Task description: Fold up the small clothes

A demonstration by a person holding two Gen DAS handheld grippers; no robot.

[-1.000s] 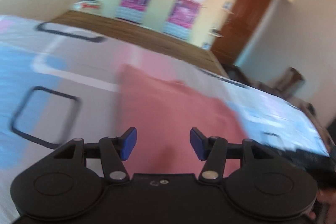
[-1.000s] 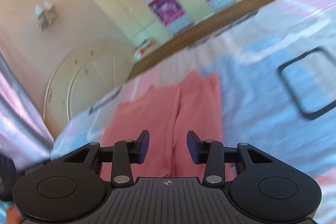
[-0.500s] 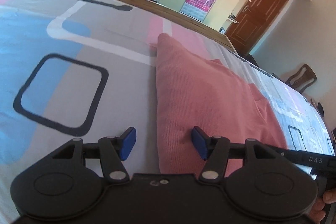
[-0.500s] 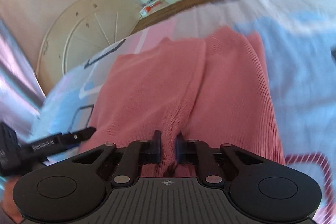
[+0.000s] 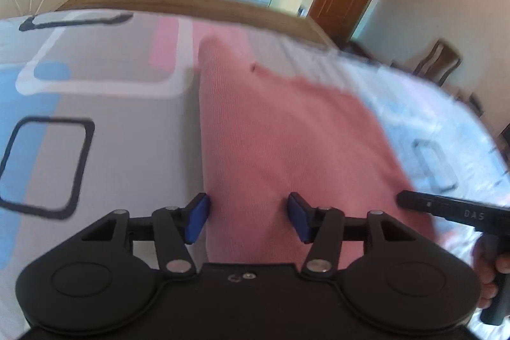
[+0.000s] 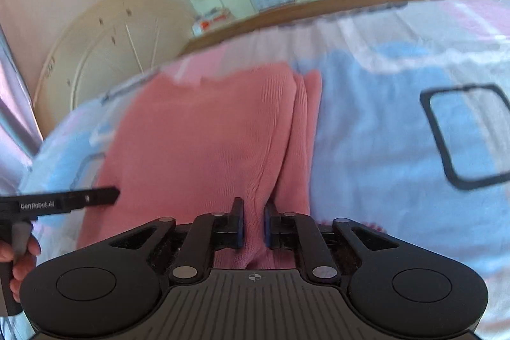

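On the bed (image 5: 95, 78), my right tongs (image 6: 253, 227) just pinched the pink cloth (image 6: 197, 136); left tongs (image 5: 247, 217) wait wide open (fold starting).

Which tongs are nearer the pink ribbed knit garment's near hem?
Right. The right tongs are shut on the pink ribbed knit garment at its hem; the left tongs hang open astride its edge.
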